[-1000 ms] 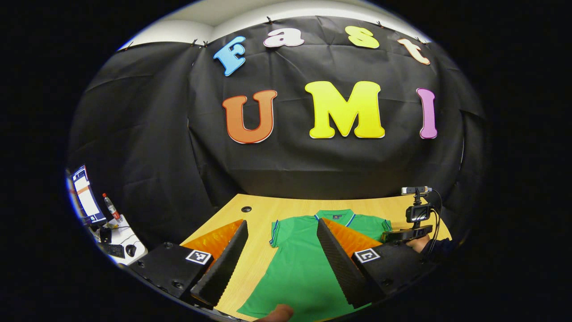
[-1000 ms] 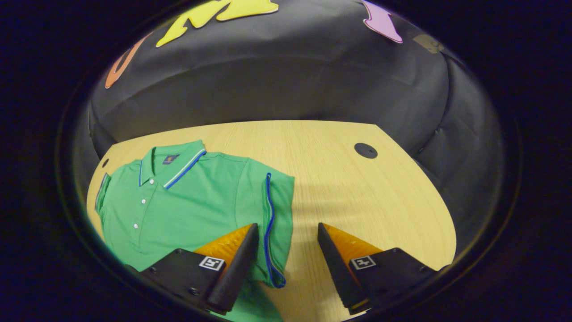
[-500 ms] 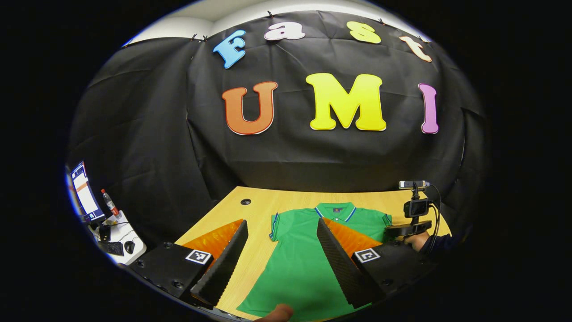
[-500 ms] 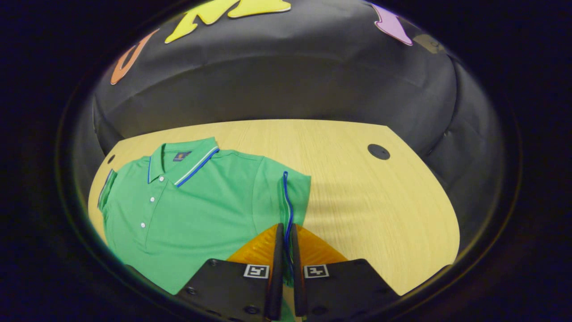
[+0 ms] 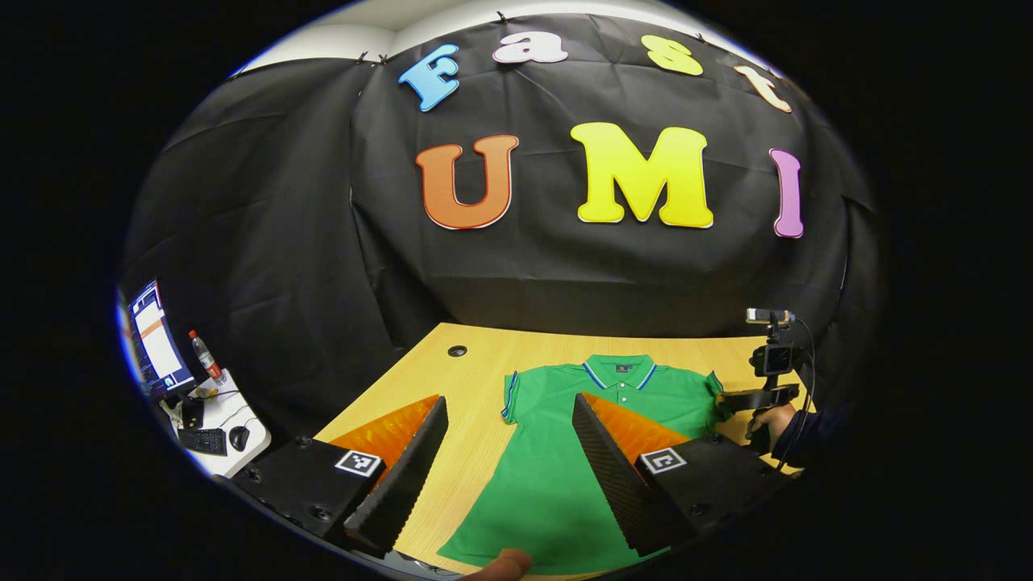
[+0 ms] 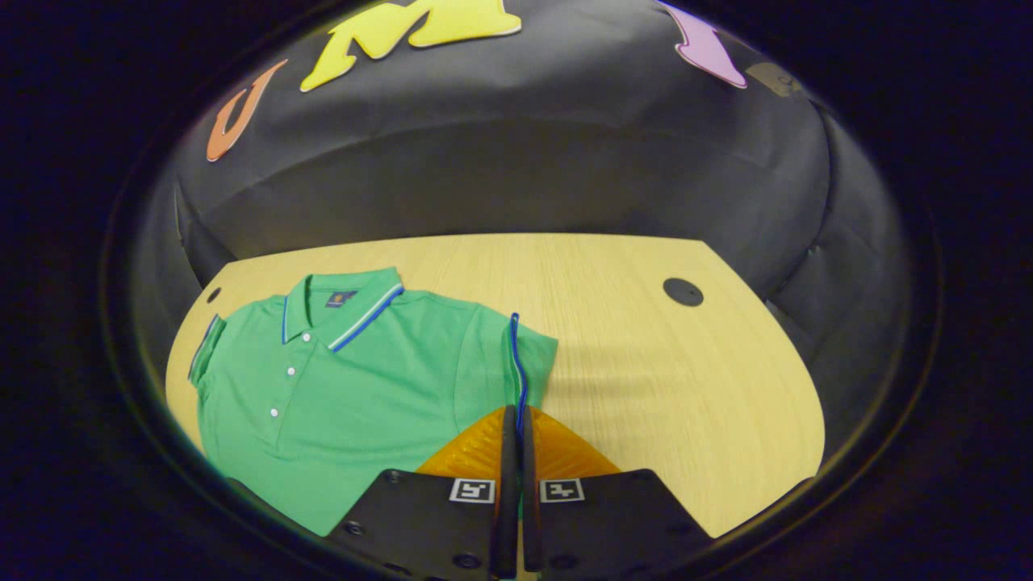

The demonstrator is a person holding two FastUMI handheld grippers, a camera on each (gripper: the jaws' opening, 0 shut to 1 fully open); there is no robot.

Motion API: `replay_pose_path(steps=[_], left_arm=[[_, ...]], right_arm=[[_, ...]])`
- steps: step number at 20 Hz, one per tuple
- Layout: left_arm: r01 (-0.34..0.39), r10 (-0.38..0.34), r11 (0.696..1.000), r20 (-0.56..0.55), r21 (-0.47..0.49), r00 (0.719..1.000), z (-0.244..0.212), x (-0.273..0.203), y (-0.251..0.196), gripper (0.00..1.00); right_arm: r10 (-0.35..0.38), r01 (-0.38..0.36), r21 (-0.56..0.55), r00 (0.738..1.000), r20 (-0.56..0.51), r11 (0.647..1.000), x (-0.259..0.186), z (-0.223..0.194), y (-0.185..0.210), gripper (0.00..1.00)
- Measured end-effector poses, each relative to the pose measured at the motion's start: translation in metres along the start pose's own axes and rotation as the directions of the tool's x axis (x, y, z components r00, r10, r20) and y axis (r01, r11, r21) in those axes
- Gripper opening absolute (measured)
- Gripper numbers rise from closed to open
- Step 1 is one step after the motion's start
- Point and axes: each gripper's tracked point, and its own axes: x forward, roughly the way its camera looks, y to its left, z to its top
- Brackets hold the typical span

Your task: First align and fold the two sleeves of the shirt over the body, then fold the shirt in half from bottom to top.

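A green polo shirt (image 5: 565, 468) (image 6: 363, 387) with blue-trimmed collar and sleeves lies flat, front up, on the wooden table (image 6: 646, 363). My right gripper (image 6: 513, 413) is shut on the blue-trimmed hem of the sleeve (image 6: 529, 355) on the shirt's right side in the right gripper view. In the left gripper view that same gripper (image 5: 730, 398) sits at the far sleeve, held by a hand (image 5: 776, 420). My left gripper (image 5: 510, 402) is open above the shirt's lower body, near the other sleeve (image 5: 512, 387), with nothing between its fingers.
Two round cable holes (image 5: 457, 351) (image 6: 683, 291) mark the table's far corners. A side desk (image 5: 211, 424) with a monitor, a bottle, a keyboard and a mouse stands off to the left. A fingertip (image 5: 502, 561) shows at the bottom edge.
My right gripper went from open beside the sleeve hem to shut on it, and the sleeve edge has lifted slightly. My left gripper stayed open and drifted a little.
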Motion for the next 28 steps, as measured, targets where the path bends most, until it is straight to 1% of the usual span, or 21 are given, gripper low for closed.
replay_pose_path(steps=[2, 4, 10, 14, 16, 18, 19, 20, 21, 22, 23, 24, 27, 28], left_arm=[[0.0, 0.0, 1.0, 0.003, -0.013, 1.0, 0.001, -0.001, 0.002, 1.0], [0.0, 0.0, 1.0, 0.007, -0.02, 1.0, -0.001, -0.002, 0.005, 1.0], [-0.021, 0.021, 0.999, 0.012, -0.03, 1.0, -0.003, -0.01, 0.02, 1.0], [-0.038, 0.037, 0.998, -0.005, -0.058, 0.999, -0.009, -0.015, 0.034, 1.0], [-0.043, 0.042, 0.997, -0.012, -0.067, 0.999, -0.011, -0.015, 0.04, 1.0], [-0.043, 0.042, 0.997, -0.015, -0.067, 0.999, -0.011, -0.015, 0.05, 1.0], [-0.044, 0.043, 0.997, -0.016, -0.066, 0.999, -0.01, -0.013, 0.054, 1.0], [-0.041, 0.04, 0.997, -0.017, -0.067, 0.999, -0.01, -0.01, 0.058, 1.0], [-0.038, 0.036, 0.997, -0.018, -0.072, 0.999, -0.009, -0.007, 0.061, 1.0], [-0.03, 0.029, 0.996, -0.023, -0.081, 0.999, -0.008, -0.002, 0.065, 1.0], [-0.024, 0.022, 0.996, -0.031, -0.089, 0.999, -0.008, 0.004, 0.069, 1.0], [-0.016, 0.012, 0.995, -0.039, -0.096, 0.999, -0.011, 0.012, 0.074, 1.0], [0.023, -0.027, 0.996, -0.054, -0.081, 0.998, -0.014, 0.039, 0.077, 1.0], [0.042, -0.046, 0.997, -0.067, -0.067, 0.997, -0.018, 0.049, 0.076, 1.0]], right_arm=[[0.015, -0.013, -0.048, 0.999, 0.036, 0.999, -0.008, 0.014, 0.009, 0.06], [0.045, -0.04, -0.087, 0.997, 0.065, 0.995, -0.013, 0.023, 0.024, 0.06], [0.14, -0.124, -0.187, 0.987, 0.075, 0.974, -0.026, 0.014, 0.076, 0.06], [0.167, -0.153, -0.243, 0.985, 0.04, 0.958, -0.024, -0.008, 0.104, 0.06], [0.16, -0.146, -0.277, 0.987, 0.026, 0.95, -0.019, -0.017, 0.112, 0.05], [0.173, -0.167, -0.29, 0.985, -0.004, 0.942, -0.021, -0.024, 0.12, 0.1], [0.175, -0.168, -0.291, 0.985, -0.003, 0.942, -0.024, -0.023, 0.122, 0.16], [0.179, -0.17, -0.286, 0.984, 0.008, 0.943, -0.031, -0.019, 0.124, 0.19], [0.182, -0.169, -0.275, 0.983, 0.021, 0.947, -0.038, -0.014, 0.124, 0.26], [0.189, -0.175, -0.259, 0.982, 0.029, 0.95, -0.049, -0.012, 0.126, 0.39], [0.192, -0.176, -0.253, 0.981, 0.037, 0.951, -0.06, -0.008, 0.127, 0.48], [0.197, -0.178, -0.25, 0.979, 0.053, 0.952, -0.073, -0.004, 0.126, 0.5], [0.204, -0.18, -0.208, 0.974, 0.102, 0.961, -0.124, 0.007, 0.124, 0.93], [0.202, -0.176, -0.193, 0.972, 0.121, 0.965, -0.141, 0.008, 0.121, 0.94]])
